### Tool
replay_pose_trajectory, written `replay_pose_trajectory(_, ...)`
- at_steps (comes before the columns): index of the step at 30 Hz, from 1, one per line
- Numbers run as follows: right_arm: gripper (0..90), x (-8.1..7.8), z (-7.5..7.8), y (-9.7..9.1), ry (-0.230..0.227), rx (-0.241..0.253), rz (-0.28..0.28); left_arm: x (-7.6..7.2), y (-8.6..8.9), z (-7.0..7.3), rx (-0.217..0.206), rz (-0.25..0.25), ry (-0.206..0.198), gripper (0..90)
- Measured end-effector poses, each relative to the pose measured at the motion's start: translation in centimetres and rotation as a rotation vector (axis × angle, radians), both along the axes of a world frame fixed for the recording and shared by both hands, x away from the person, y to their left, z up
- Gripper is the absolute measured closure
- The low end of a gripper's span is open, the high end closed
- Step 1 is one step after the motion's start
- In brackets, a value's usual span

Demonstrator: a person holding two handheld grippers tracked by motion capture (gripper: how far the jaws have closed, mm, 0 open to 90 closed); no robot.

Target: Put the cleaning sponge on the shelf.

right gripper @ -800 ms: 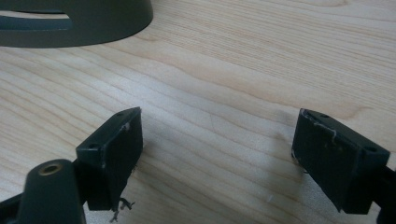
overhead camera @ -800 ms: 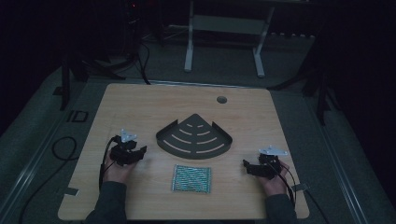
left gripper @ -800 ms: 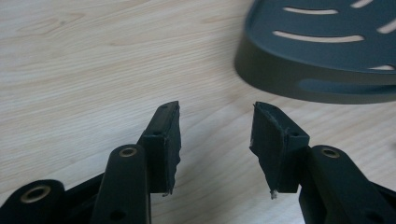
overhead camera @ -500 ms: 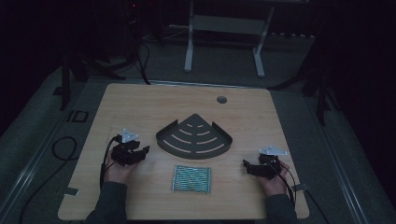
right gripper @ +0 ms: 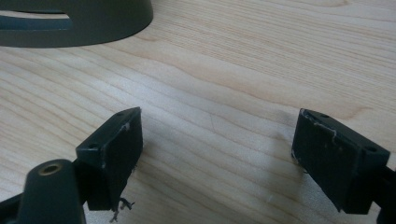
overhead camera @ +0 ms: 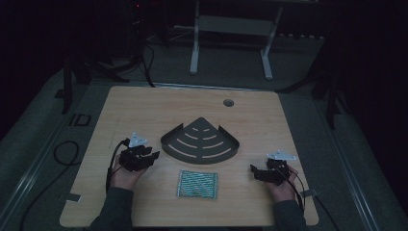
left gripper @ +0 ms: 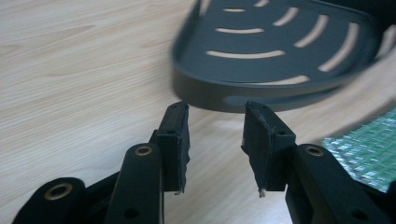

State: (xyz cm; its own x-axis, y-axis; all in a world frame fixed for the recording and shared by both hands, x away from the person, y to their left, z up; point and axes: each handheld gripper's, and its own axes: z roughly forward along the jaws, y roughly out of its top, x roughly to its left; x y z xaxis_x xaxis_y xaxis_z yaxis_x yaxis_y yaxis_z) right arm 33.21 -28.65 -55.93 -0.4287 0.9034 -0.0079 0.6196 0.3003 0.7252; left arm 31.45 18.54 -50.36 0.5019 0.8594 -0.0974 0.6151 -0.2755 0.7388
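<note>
On the surface [overhead camera: 144,103] in the high view, the left hand-held gripper [overhead camera: 150,159] sat low at the left, held by the person's left hand [overhead camera: 126,177], jaws apart with nothing between them. Just past its jaw tips, to the right and slightly farther up, lay the dark fan-shaped tray [overhead camera: 201,140] with curved slots, not touching. Right of and a bit nearer than that gripper lay the green mesh pad [overhead camera: 197,184], flat, just in front of the tray's curved edge. The right hand-held gripper [overhead camera: 255,172] rested at the far right in the right hand [overhead camera: 283,186], jaws apart, empty, pointing left toward the pad, well apart from it. A round hole [overhead camera: 228,102] sat in the surface beyond the tray.

In the left gripper view, the left hand-held gripper [left gripper: 215,140] had its jaws parted, bare wood surface [left gripper: 70,70] between them. The tray [left gripper: 280,46] was straight ahead, its curved rim near the fingertips [left gripper: 176,135] but apart from them; picture somewhat blurred there. The pad [left gripper: 369,149] showed at the right, beside the right-hand jaw.

In the right gripper view, the right hand-held gripper [right gripper: 217,154] stood wide apart, only wood grain surface [right gripper: 233,60] between the pads [right gripper: 122,154]. The tray's rim [right gripper: 93,23] was ahead at upper left, well apart from the jaws.
</note>
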Motion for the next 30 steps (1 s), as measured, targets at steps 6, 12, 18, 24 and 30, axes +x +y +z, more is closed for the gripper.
replay_pose_trajectory(6, 15.9, 0.0, 0.0, 0.0, 0.0, 0.0, 0.0, 0.1, -1.2, 0.1, 0.007, -0.057, 0.015, 69.0)
replay_pose_trajectory(12, 15.9, 0.0, 0.0, 0.0, 0.0, 0.0, 0.001, 0.5, -2.8, -0.2, 0.03, -0.128, 0.05, 70.5)
replay_pose_trajectory(18, 15.9, -0.1, 0.0, 0.0, 0.001, 0.002, 0.001, 0.7, -4.4, 0.3, 0.041, -0.208, 0.051, 72.0)
replay_pose_trajectory(24, 15.9, -0.1, 0.0, 0.0, 0.0, 0.0, 0.002, 1.0, -6.2, 0.5, 0.057, -0.293, 0.06, 72.1)
replay_pose_trajectory(30, 15.9, -0.2, 0.0, 0.0, -0.001, 0.0, 0.003, 1.3, -7.8, 0.5, 0.075, -0.361, 0.079, 73.2)
